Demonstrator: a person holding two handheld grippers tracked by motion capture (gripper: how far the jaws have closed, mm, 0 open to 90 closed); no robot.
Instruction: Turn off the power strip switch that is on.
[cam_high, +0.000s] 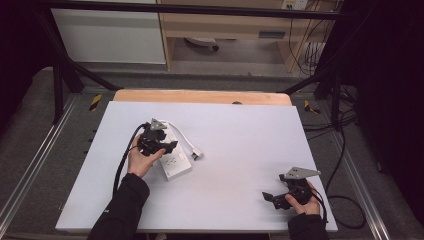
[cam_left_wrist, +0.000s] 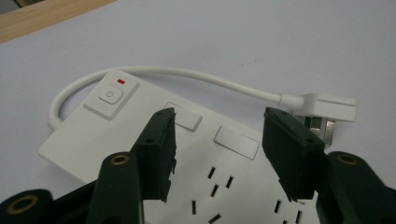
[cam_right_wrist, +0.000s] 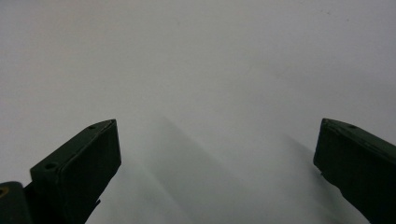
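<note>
1. White hard-plastic power strip (cam_high: 172, 159), a flat rectangular slab with a short white cable (cam_high: 182, 134) and a white flat-pin plug (cam_high: 196, 154), lies flat on the pale grey desk (cam_high: 240, 150), left of the desk's middle.
2. Judging by the material, the strip is light, rigid and smooth, so it may slide under a push; the cable is bendy and will trail behind.
3. The surest hold is probably across the slab's short width, on its two long edges, away from the switch (cam_left_wrist: 110, 95).
4. Its long axis runs from near-right to far-left across the desk. The switch end points away from the person, and the cable leaves that end, loops round and brings the plug to lie just beside the strip's right long edge.
5. The left tool (cam_left_wrist: 218, 154) hovers right over the strip's socket face, jaws parted partway and empty.
6. The right tool (cam_right_wrist: 217, 163) sits well apart from the strip, near the desk's right corner, jaws spread wide over bare desk, holding nothing.
</note>
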